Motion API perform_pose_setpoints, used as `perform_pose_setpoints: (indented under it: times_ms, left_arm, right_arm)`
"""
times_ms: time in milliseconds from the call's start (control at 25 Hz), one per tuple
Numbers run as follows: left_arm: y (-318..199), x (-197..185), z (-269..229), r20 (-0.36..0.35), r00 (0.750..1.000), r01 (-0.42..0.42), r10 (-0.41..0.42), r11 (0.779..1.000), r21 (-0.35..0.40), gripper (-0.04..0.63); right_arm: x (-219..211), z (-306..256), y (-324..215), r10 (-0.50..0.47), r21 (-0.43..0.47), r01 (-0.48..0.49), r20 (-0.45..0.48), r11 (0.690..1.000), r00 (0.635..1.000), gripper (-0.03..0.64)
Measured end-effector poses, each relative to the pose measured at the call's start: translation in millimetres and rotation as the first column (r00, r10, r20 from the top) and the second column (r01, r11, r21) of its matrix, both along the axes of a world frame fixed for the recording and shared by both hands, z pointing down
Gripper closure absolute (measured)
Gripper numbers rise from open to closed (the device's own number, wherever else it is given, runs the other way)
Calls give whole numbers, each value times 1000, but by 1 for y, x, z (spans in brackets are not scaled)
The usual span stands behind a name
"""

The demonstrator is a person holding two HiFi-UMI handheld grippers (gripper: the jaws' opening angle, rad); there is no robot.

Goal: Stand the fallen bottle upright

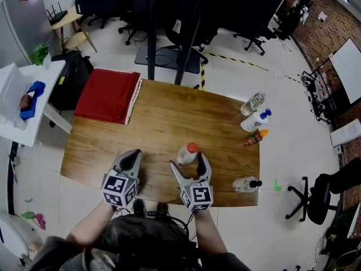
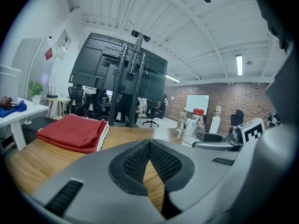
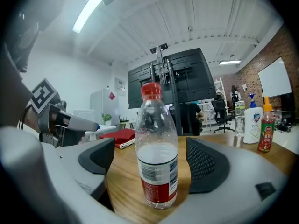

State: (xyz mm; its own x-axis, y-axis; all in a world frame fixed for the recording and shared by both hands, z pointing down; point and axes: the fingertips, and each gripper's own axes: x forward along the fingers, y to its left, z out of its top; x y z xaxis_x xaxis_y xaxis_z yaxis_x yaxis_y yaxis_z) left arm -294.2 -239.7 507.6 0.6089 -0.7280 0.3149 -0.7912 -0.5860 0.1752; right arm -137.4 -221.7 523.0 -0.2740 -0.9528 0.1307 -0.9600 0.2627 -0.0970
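Bottle [image 3: 156,125] stood upright mid-frame; right gripper [image 3: 152,161] fingers released around it, left gripper [image 2: 149,147] clenched empty; clean withdrawal needed next

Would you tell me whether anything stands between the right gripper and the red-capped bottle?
Nothing visible does. The bottle stands upright on the table between the open jaws of the right gripper, with a gap on each side; neither pad touches it.
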Motion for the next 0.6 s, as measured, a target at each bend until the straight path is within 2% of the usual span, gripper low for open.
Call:
perform_pose_setpoints:
  times_ms: [280,400,480,600]
  left_arm:
    - [12,-2,-18,-33,999,-2,3,1000,22,571]
    - [19,0,-30,-39,999,-24,26,998,52,571]
    - [24,2,-40,-44,998,-42,45,996,75,571]
    - [31,8,-58,-49,996,-71,77,990,121,571]
  right_arm:
    - [4,-66,29,27,147,-25,-9,989,1000,150]
    - [6,-98,37,57,221,-59,16,974,998,152]
    - [6,-116,41,69,261,-74,27,962,997,193]
    - [3,-139,45,79,307,-79,14,948,997,195]
